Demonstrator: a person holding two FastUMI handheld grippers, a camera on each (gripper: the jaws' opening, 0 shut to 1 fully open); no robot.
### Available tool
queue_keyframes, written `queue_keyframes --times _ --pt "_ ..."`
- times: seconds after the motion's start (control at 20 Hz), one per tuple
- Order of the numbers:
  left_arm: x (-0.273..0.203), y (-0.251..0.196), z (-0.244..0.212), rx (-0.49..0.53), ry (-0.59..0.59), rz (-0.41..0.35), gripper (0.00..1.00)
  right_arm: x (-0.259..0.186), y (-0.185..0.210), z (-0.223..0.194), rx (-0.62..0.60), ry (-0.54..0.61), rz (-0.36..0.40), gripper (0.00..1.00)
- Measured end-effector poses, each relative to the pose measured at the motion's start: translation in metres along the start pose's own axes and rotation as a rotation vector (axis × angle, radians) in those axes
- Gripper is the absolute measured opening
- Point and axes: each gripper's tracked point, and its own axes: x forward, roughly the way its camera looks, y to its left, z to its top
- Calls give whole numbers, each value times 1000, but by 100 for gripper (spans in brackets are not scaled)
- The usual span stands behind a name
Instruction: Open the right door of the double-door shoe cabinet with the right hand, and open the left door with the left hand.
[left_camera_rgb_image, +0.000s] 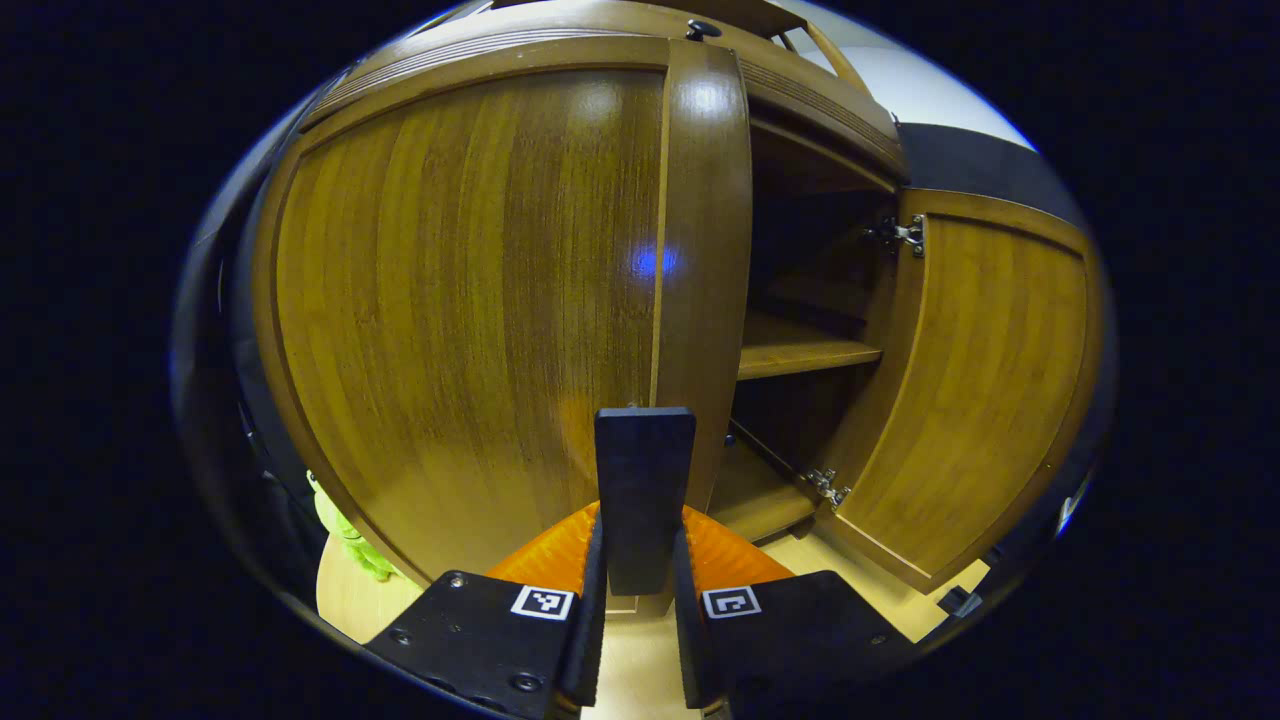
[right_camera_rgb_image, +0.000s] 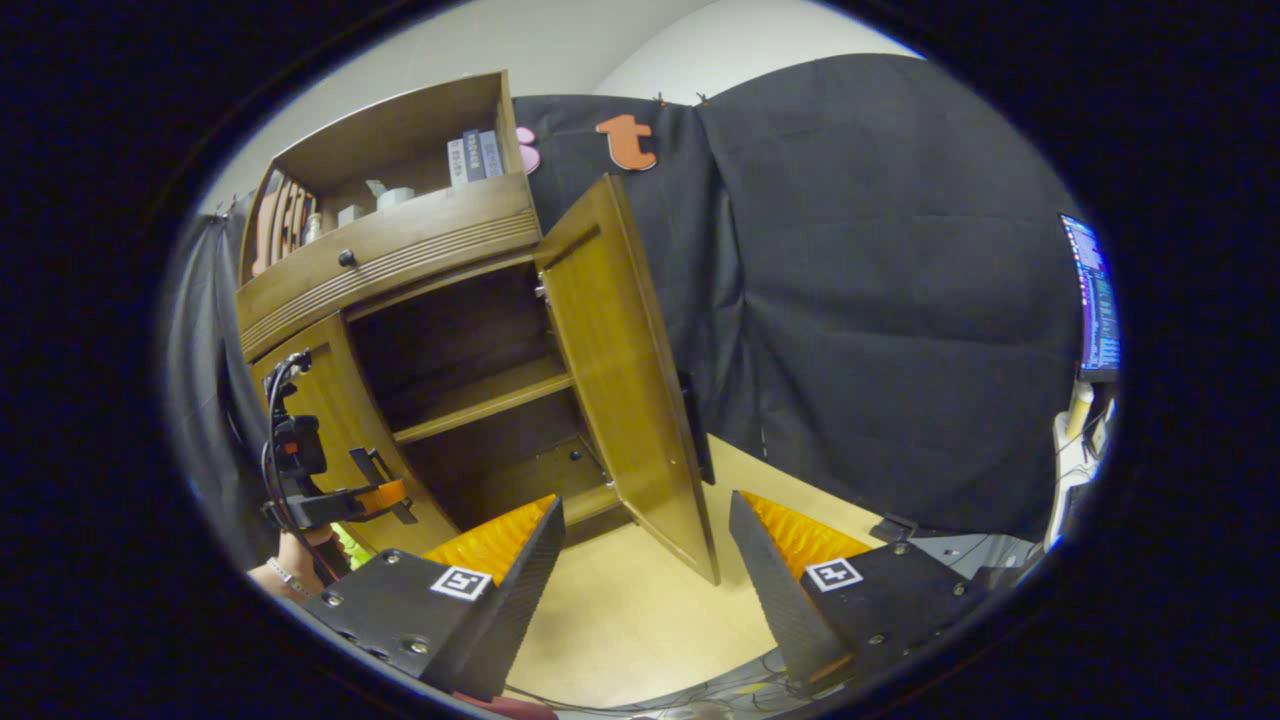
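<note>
The fingers (left_camera_rgb_image: 600, 580) of my left gripper (left_camera_rgb_image: 644, 590) were clamped on the dark handle (left_camera_rgb_image: 645, 490) of the shoe cabinet's left door (left_camera_rgb_image: 470, 300), which stood closed or nearly so. My right gripper (right_camera_rgb_image: 645, 560) hung with fingers (right_camera_rgb_image: 530, 560) wide apart, holding nothing, in front of the right door (right_camera_rgb_image: 625, 370), which was swung open. I saw a bare shelf (right_camera_rgb_image: 485, 395) inside the cabinet (right_camera_rgb_image: 390, 250) and the left gripper at the left door.
</note>
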Motion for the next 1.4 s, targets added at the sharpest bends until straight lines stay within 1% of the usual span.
queue_keyframes --times 0.2,0.25,0.35,0.4,0.55,0.75,0.8,0.85,0.95,1.2,1.25,1.3,1.4 --pt "-29 1 -8 -4 -11 -32 33 13 26 -4 -21 25 73 98" --pt "-36 3 -10 -9 -7 -34 31 16 34 -5 -25 29 93 98" --pt "-47 4 -14 -27 -8 -39 35 21 50 -7 -35 38 134 98" --pt "-55 6 -16 -36 -11 -42 33 22 58 -9 -42 42 155 98" --pt "-72 11 -23 -44 -9 -40 33 28 82 -16 -64 71 219 98" --pt "-87 18 -28 -60 -9 -24 33 36 113 -24 -90 104 299 98" --pt "-92 20 -29 -64 -11 -19 33 37 119 -26 -97 111 316 100" --pt "-98 23 -30 -69 -14 -12 33 39 126 -27 -105 118 335 98" --pt "-108 27 -32 -80 -21 4 33 43 138 -31 -118 137 370 98" --pt "-132 45 -41 -120 -27 57 33 44 162 -37 -143 150 442 98" --pt "-137 48 -42 -129 -28 69 35 45 166 -40 -149 156 454 98" --pt "-143 53 -44 -137 -29 82 33 45 170 -42 -153 165 466 98" --pt "-154 62 -47 -163 -30 113 32 45 178 -47 -156 184 493 98"
